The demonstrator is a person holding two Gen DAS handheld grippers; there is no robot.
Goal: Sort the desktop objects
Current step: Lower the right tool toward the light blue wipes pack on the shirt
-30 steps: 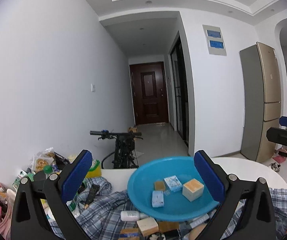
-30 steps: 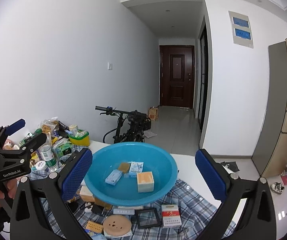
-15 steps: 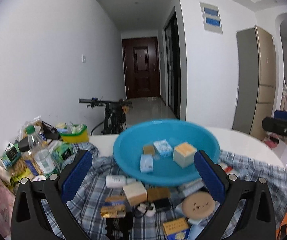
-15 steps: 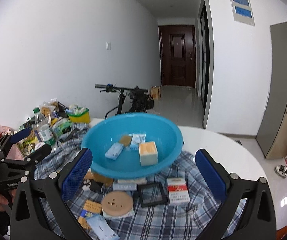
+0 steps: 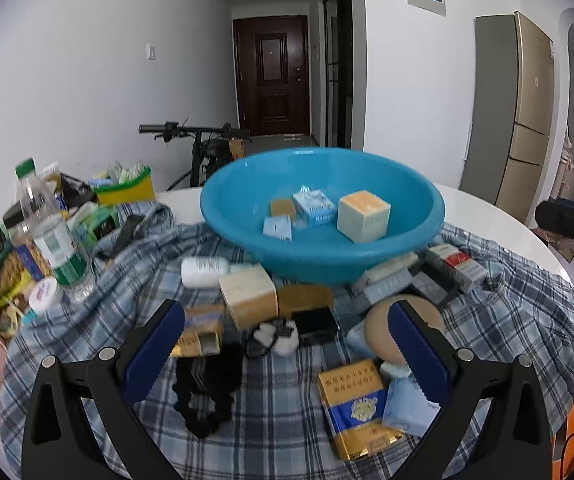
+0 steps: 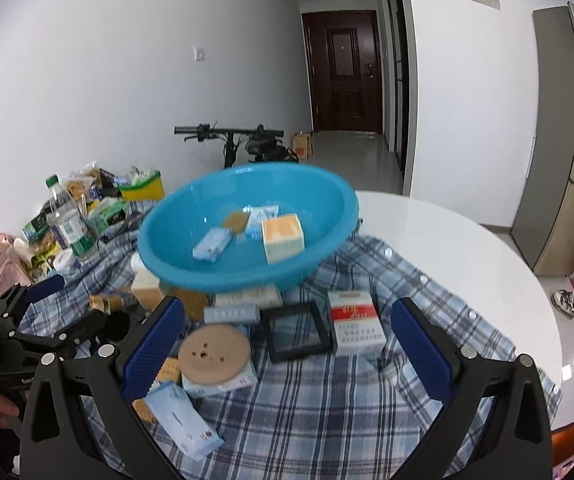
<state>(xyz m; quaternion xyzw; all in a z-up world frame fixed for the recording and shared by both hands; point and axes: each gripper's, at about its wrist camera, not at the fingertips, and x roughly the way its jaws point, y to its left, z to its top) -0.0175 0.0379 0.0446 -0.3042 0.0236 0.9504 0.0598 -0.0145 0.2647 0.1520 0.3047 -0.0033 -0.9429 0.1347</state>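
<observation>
A bright blue basin (image 5: 323, 240) sits on a blue-and-white plaid cloth (image 5: 279, 420). The box (image 6: 354, 324) is red and white, the pack (image 5: 357, 408) gold and blue. The gripper pads (image 5: 155, 350) are dark blue, the table (image 6: 447, 240) white.

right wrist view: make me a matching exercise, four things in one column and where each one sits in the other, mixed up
Things:
1. cream and orange box
2. red and white cigarette pack
3. round wooden disc
4. water bottle

Places:
A. far left, upright among the snack packets
B. on the checked cloth, right of the black square frame
C. inside the blue basin
D. on a light blue box, left of the black square frame

Pairs: 1-C, 2-B, 3-D, 4-A
</observation>
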